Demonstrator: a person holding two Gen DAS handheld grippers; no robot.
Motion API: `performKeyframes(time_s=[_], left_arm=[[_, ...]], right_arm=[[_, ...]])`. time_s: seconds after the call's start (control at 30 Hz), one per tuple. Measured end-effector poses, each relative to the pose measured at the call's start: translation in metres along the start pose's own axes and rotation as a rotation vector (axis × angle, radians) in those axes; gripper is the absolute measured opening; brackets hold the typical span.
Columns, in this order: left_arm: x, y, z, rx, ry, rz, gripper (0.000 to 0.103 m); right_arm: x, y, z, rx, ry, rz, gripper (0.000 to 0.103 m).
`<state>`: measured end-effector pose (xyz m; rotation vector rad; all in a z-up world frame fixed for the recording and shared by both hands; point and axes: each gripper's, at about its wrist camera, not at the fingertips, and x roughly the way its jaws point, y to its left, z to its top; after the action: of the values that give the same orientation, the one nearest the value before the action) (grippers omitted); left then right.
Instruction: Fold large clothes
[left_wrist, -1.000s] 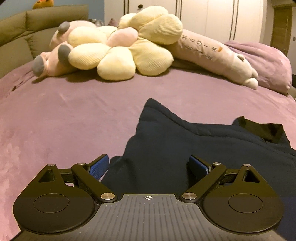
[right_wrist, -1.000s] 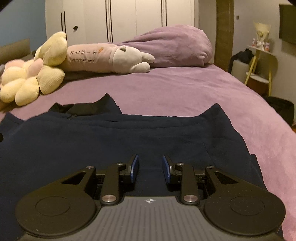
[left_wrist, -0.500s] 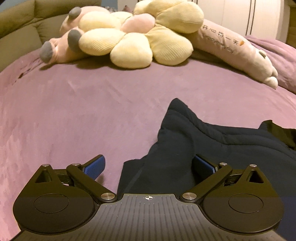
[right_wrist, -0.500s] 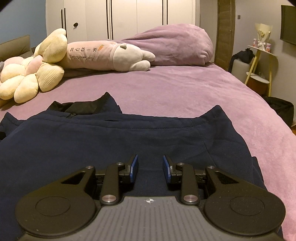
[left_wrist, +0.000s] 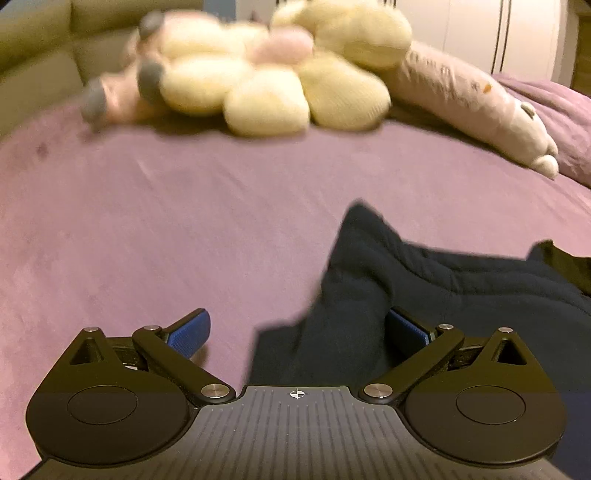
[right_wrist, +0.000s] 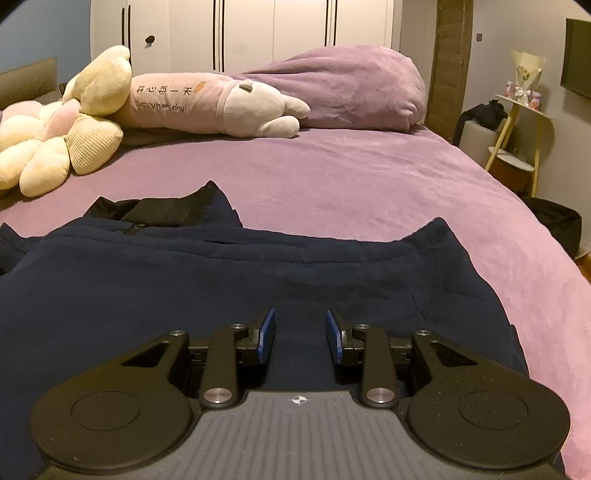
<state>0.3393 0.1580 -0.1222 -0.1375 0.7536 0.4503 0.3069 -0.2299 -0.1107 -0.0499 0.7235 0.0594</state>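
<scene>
A dark navy garment with a black collar lies spread on the purple bed. My right gripper hovers low over its middle, jaws partly apart with nothing between them. In the left wrist view my left gripper is wide open at the garment's left edge. Its left pad is over bare bedspread and its right pad is over the cloth. The left view is blurred by motion.
A yellow flower cushion, a pink plush toy and a long pink bunny pillow lie at the head of the bed. A bunched purple duvet sits behind. A side table stands off the bed's right side.
My left gripper has shifted left off the garment toward its left edge, still wide open. The right gripper has stayed almost still.
</scene>
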Motion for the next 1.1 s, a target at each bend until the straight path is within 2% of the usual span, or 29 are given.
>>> performKeyframes(time_s=[0.07,0.1,0.13,0.23,0.37,0.47,0.6,0.7,0.8,1.1], left_arm=[[-0.014,0.002,0.001,0.054,-0.124,0.101,0.103],[-0.015,0.003,0.000,0.053,-0.148,0.140,0.103],[-0.012,0.006,0.000,0.033,-0.130,0.150,0.103],[0.009,0.007,-0.006,0.024,-0.019,0.113,0.103],[0.018,0.017,-0.004,-0.042,0.038,0.042,0.103],[0.012,0.038,-0.002,-0.115,0.082,-0.038,0.103],[-0.007,0.057,-0.013,-0.122,0.089,-0.098,0.103],[-0.013,0.059,-0.018,-0.125,0.087,-0.098,0.103],[-0.011,0.054,-0.018,-0.112,0.082,-0.083,0.103],[-0.004,0.048,-0.023,-0.104,0.073,-0.059,0.103]], right_arm=[[-0.003,-0.001,0.005,0.001,-0.009,0.010,0.031],[-0.004,-0.001,0.008,0.009,-0.016,0.013,0.031],[-0.005,-0.001,0.010,0.016,-0.020,0.014,0.031],[0.001,-0.005,0.007,0.044,-0.018,0.010,0.031],[0.020,-0.011,-0.013,0.067,-0.034,0.030,0.032],[0.024,-0.005,-0.007,0.039,-0.019,0.007,0.032],[0.000,-0.006,-0.004,0.048,-0.033,-0.003,0.033],[-0.029,-0.014,-0.012,0.081,-0.071,0.001,0.033],[-0.038,-0.022,-0.019,0.091,-0.075,-0.044,0.033],[-0.011,-0.029,-0.040,0.094,-0.102,-0.064,0.034]])
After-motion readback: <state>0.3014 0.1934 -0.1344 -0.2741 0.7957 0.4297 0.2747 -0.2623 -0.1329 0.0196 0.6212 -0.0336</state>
